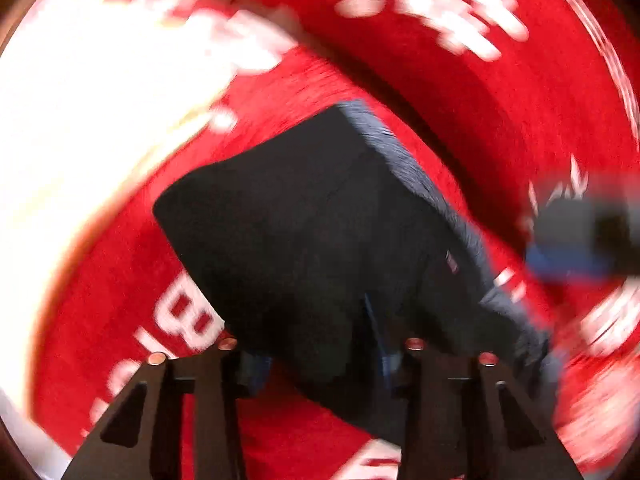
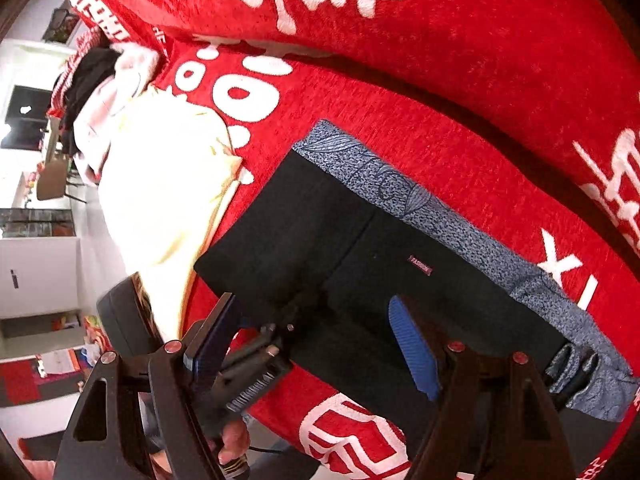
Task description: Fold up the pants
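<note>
The black pants lie folded into a flat block on the red sofa cover, their grey patterned waistband along the far edge. My right gripper hovers open over the pants' near part, with nothing pinched between its blue pads. A hand holds my left gripper at the pants' near-left edge. In the blurred left wrist view the pants reach down between the left gripper's parted pads; whether they press the cloth is unclear. The right gripper shows as a blur at the right.
A cream cloth lies on the seat just left of the pants, with a heap of black and pink clothes beyond it. The sofa's red backrest rises behind. The seat's front edge and the room floor are at the lower left.
</note>
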Demonstrator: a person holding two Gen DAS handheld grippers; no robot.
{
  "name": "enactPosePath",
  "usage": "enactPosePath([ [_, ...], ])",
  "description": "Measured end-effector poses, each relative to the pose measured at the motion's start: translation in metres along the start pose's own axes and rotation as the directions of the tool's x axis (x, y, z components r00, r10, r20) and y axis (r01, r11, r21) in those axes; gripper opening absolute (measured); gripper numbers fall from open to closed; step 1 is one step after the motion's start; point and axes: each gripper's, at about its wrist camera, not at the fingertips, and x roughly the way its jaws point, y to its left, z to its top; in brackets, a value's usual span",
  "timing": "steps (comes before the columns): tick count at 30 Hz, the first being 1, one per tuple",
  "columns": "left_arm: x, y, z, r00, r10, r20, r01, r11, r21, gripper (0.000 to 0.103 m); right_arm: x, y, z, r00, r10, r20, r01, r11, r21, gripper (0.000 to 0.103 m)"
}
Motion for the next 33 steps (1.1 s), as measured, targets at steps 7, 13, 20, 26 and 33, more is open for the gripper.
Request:
enactPosePath([
  [7, -0.016, -0.074, -0.037, 0.951, 0.198, 0.239, -0.286, 0.854, 0.434, 0.037, 0.003, 0.022, 0.039, 0.996, 0.02, -0.092, -0.023, 0.999, -0.037, 0.081],
  [13, -0.015, -0.083, -0.046, 0.933, 0.231, 0.275, -0.342, 0.807, 0.482, 0.037, 0.039, 0.057, 0.071, 0.96, 0.024, -0.278, -0.053, 0.994, -0.098, 0.083],
  [20, -0.016, -0.087, -0.048, 0.933, 0.239, 0.268, -0.349, 0.777, 0.524, 0.037, 0.078, 0.054, 0.059, 0.922, -0.137, -0.363, 0.062, 0.975, -0.211, 0.027],
  [26, -0.055, -0.134, -0.056, 0.947, 0.143, 0.287, -0.291, 0.759, 0.583, 0.037, 0.011, -0.002, 0.026, 0.983, 0.046, -0.178, -0.064, 0.993, -0.095, 0.016],
  [33, -0.103, -0.222, -0.076, 0.958, 0.013, 0.285, -0.206, 0.726, 0.656, 0.037, -0.091, -0.089, -0.056, 0.95, 0.296, 0.1, -0.301, 0.952, 0.047, 0.017],
])
